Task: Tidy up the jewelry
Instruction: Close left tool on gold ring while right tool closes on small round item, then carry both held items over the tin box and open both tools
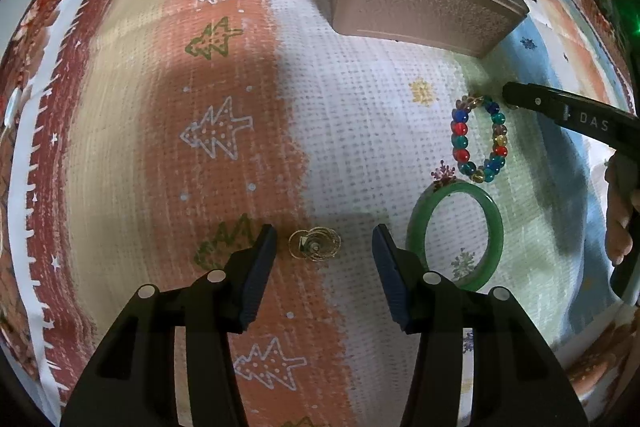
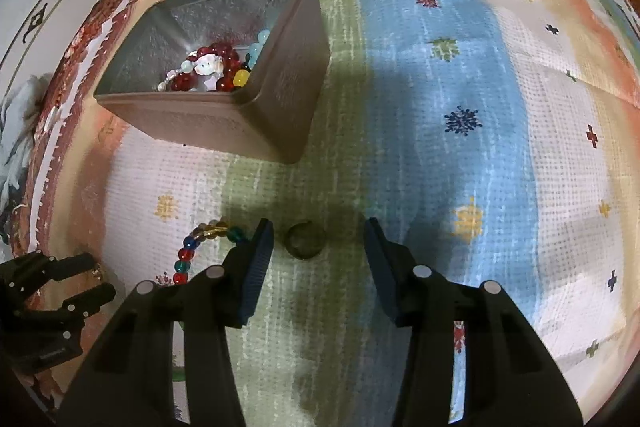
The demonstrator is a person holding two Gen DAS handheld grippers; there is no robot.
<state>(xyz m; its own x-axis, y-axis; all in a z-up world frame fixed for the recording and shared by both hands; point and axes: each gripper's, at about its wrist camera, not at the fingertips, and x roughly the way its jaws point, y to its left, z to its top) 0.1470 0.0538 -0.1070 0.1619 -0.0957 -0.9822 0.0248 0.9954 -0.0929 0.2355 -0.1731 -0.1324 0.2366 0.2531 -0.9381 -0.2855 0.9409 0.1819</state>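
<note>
While both tongs stand apart, left tongs [image 1: 324,247] straddle a gold earring [image 1: 315,243]; right tongs [image 2: 318,241] straddle a ring [image 2: 305,239].

Home: festive patterned tablecloth [image 1: 240,107], jewelry tin [image 2: 280,99] on table.

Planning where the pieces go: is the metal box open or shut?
Open. The metal box has no lid on; the right wrist view looks straight in at beaded jewelry lying inside.
</note>
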